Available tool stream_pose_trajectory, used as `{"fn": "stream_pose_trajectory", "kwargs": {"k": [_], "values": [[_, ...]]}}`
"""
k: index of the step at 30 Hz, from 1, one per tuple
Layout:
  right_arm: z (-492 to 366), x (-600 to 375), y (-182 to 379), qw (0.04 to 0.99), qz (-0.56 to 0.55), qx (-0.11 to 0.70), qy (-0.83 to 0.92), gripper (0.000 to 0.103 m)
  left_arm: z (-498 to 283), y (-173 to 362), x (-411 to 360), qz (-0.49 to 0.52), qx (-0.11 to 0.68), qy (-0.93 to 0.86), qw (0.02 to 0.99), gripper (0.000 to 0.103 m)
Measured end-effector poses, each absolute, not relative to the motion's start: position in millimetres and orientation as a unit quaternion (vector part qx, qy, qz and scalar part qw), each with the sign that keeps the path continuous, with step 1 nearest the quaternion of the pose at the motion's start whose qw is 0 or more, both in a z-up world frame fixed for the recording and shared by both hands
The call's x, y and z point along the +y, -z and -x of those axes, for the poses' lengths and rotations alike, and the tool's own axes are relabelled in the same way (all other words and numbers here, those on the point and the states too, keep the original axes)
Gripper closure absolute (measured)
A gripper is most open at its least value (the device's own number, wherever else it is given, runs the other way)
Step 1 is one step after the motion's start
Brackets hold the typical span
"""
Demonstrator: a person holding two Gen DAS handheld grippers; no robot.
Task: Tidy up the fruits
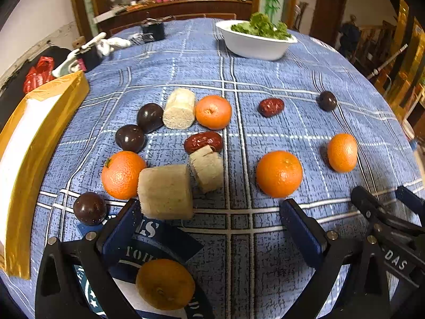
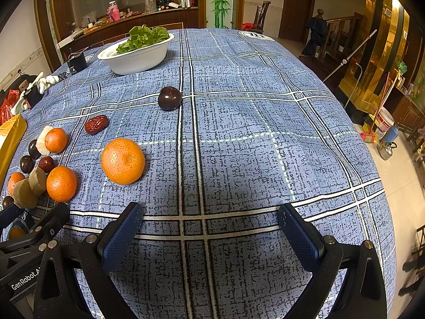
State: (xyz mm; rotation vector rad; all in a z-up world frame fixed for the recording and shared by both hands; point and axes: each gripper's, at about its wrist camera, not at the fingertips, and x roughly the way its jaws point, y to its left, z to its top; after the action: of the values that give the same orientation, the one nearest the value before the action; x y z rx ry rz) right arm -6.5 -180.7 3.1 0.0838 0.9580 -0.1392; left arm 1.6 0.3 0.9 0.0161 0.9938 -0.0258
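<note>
Fruit lies scattered on a blue checked tablecloth (image 1: 265, 66). In the left wrist view I see several oranges, such as one (image 1: 279, 174) just ahead of my open, empty left gripper (image 1: 209, 212), one (image 1: 123, 174) at the left and one (image 1: 165, 287) lying below the jaws. There are also dark plums (image 1: 149, 117), red dates (image 1: 203, 141) and pale cut sugarcane pieces (image 1: 166, 192). My right gripper (image 2: 209, 215) is open and empty; an orange (image 2: 123, 161) lies ahead to its left, a plum (image 2: 169, 98) and a date (image 2: 96, 124) farther off.
A white bowl of green leaves (image 1: 255, 43) stands at the far side of the table. A gold-edged white box (image 1: 32, 143) sits at the left edge. The right gripper's body (image 1: 390, 228) shows at the lower right of the left wrist view. Clutter lies at the far left corner.
</note>
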Motion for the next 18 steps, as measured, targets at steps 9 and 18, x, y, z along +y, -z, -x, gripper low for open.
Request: {"fn": "stream_pose_trajectory", "kwargs": {"k": [9,18], "values": [[6,-181,-3,0.884,-0.041,0.46,0.067,0.0,28,-2,8,-0.041,0.503,0.081,0.86,0.0],[10,-185,-3,0.883,-0.044,0.465,0.049,0.0,56,-4,15,-0.064,0.507,0.131,0.85,0.0]]}}
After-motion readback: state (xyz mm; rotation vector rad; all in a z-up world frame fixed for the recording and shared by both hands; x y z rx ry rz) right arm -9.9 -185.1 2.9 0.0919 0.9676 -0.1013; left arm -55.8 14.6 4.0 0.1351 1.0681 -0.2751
